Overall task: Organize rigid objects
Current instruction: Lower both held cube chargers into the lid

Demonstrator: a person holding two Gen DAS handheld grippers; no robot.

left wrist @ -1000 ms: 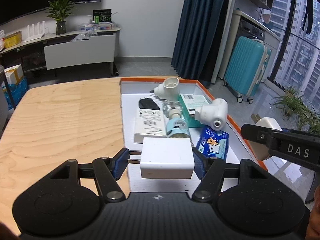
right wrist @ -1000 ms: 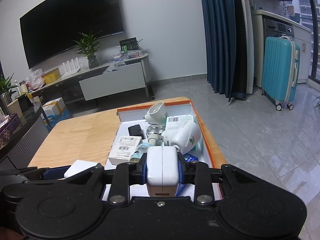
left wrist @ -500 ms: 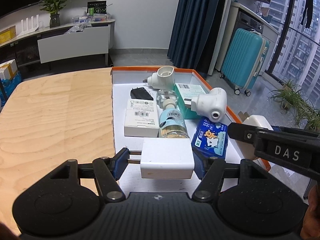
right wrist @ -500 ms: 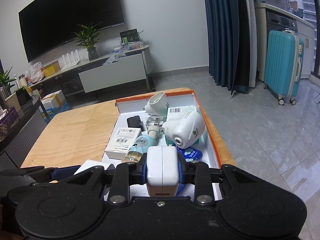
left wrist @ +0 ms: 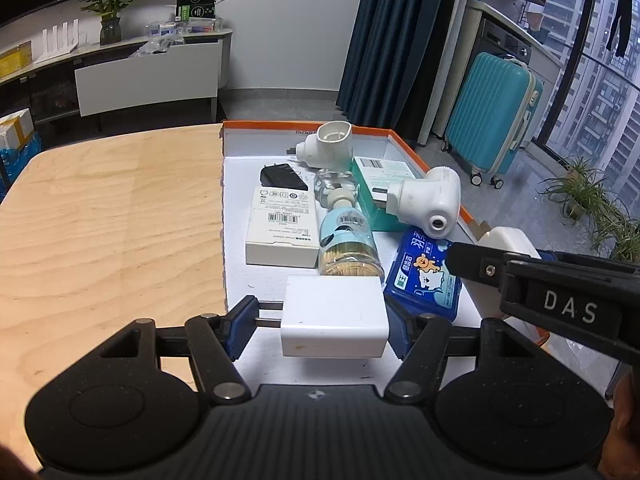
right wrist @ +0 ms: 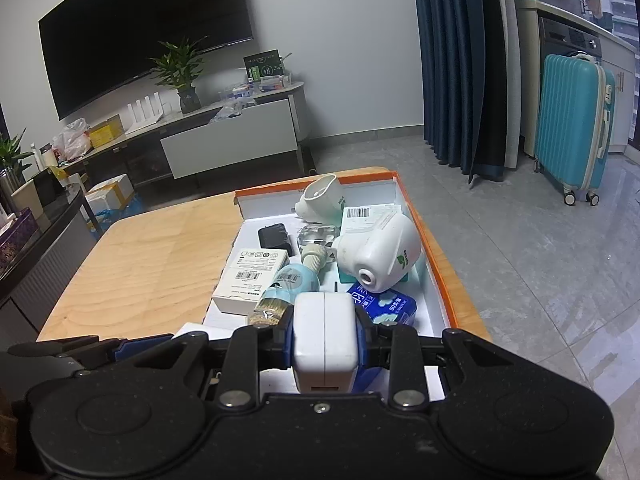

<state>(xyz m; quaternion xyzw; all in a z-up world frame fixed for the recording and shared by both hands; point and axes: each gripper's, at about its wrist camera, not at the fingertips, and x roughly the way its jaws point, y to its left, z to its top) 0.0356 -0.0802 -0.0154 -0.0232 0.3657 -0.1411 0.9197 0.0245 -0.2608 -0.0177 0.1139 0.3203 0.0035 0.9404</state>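
My left gripper point(left wrist: 320, 318) is shut on a white plug adapter point(left wrist: 334, 316), prongs pointing left, over the near end of an orange-rimmed box point(left wrist: 304, 126). My right gripper point(right wrist: 325, 336) is shut on a second white charger point(right wrist: 325, 340) above the same box point(right wrist: 436, 256); it shows at the right of the left wrist view point(left wrist: 504, 240). In the box lie a white carton point(left wrist: 282, 226), a black adapter point(left wrist: 282, 176), a blue-labelled bottle point(left wrist: 348, 240), two white plug-in devices point(left wrist: 424, 202), a teal box point(left wrist: 382, 180) and a blue tissue pack point(left wrist: 424, 276).
The box sits on the right end of a wooden table point(left wrist: 108, 220). A teal suitcase point(left wrist: 494, 114) and dark curtains point(left wrist: 392, 40) stand beyond it. A TV cabinet point(right wrist: 224, 140) with a potted plant point(right wrist: 180, 76) runs along the far wall.
Both grippers have moved forward over the box, still holding their chargers. The box contents look closer and lower in both views.
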